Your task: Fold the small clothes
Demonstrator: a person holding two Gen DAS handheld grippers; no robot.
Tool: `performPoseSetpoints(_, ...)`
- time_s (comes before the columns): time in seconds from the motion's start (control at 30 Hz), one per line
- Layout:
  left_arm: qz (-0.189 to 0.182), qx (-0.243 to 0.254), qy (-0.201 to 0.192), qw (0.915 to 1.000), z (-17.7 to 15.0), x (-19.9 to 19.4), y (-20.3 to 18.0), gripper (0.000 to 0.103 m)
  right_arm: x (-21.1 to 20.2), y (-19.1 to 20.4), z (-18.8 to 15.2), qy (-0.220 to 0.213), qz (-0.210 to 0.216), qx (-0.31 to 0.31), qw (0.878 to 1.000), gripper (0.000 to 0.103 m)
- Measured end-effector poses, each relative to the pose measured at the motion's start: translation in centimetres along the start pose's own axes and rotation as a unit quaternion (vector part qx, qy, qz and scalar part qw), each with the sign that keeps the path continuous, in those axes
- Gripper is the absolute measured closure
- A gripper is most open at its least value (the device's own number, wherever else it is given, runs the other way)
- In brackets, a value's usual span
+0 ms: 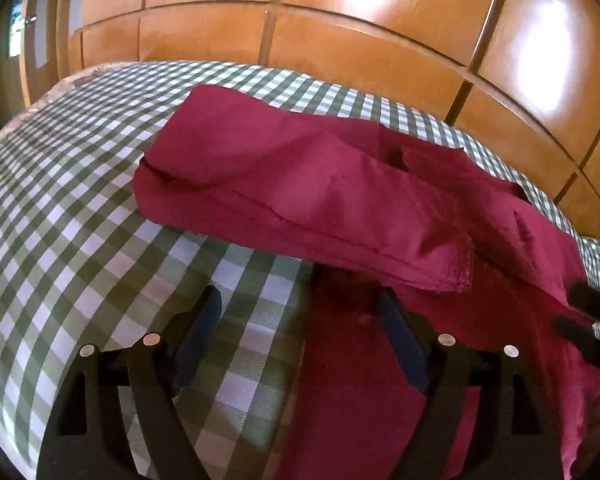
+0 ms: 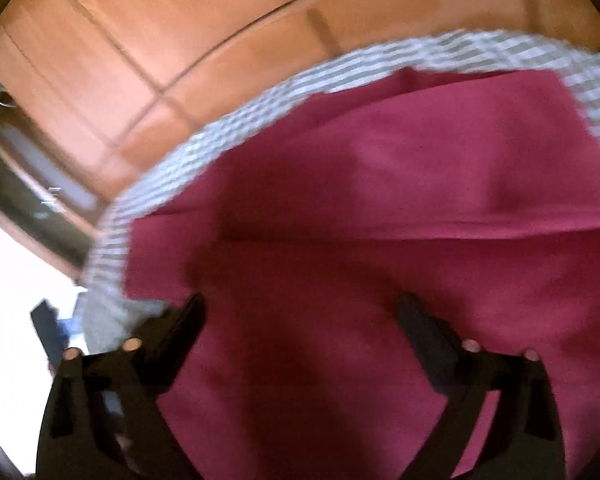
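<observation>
Dark red garment [image 1: 300,184] lies on the green-and-white checked cloth [image 1: 80,208], partly folded: one thick folded band runs across the middle of the left wrist view, with a flatter layer spreading out beneath it toward the lower right. A stitched hem edge shows at the band's near right end.

Left gripper [image 1: 300,312]: jaws spread wide, nothing between the pads. It points down at the near edge of the garment. Its left finger [image 1: 198,332] sits over bare checked cloth, its right finger [image 1: 400,344] over the flat red layer. The folded band is just beyond the fingertips. Whether either tip touches fabric cannot be told.

Right gripper [image 2: 300,320]: jaws also wide apart, not clamping anything. The right wrist view is motion-blurred. Red fabric [image 2: 380,200] fills the space between and ahead of the fingers; a fold line crosses the view beyond the tips. Its left finger [image 2: 180,332] sits at the garment's edge where the checked cloth [image 2: 108,264] starts, its right finger [image 2: 424,340] over red. Contact with the fabric cannot be told.

In the left wrist view, dark fingertips of the right gripper [image 1: 584,320] show at the far right edge, over the red layer.

Behind the covered surface: glossy orange-brown wooden panels [image 1: 340,20] with dark seams.
</observation>
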State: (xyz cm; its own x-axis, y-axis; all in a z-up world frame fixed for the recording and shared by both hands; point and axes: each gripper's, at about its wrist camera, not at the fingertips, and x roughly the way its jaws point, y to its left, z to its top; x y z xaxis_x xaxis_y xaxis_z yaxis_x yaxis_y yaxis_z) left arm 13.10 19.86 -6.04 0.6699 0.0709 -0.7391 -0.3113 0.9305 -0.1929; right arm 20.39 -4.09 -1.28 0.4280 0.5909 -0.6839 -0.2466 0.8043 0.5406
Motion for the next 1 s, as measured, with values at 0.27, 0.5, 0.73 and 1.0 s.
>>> performPoseSetpoints(0.27,-0.008,-0.005,-0.004,1.0000,-0.1,0.2,-0.2,0.021,10.1,6.1,3.4,0.102,-0.004,-0.036,0.994,0.068)
performPoseSetpoints(0.5,-0.002,-0.040,-0.003,0.9992,0.9,-0.3,0.6,0.021,3.6,9.1,7.0,0.004,0.019,-0.075,0.997,0.099)
performPoseSetpoints(0.73,0.028,-0.038,0.000,0.9989,3.6,0.6,-0.7,0.021,-2.2,6.7,9.0,-0.067,0.008,-0.056,0.996,0.099)
performPoseSetpoints(1.0,0.095,-0.030,0.042,0.9942,5.1,4.3,-1.1,0.021,-8.2,1.4,10.8,-0.142,-0.031,-0.016,0.989,0.099)
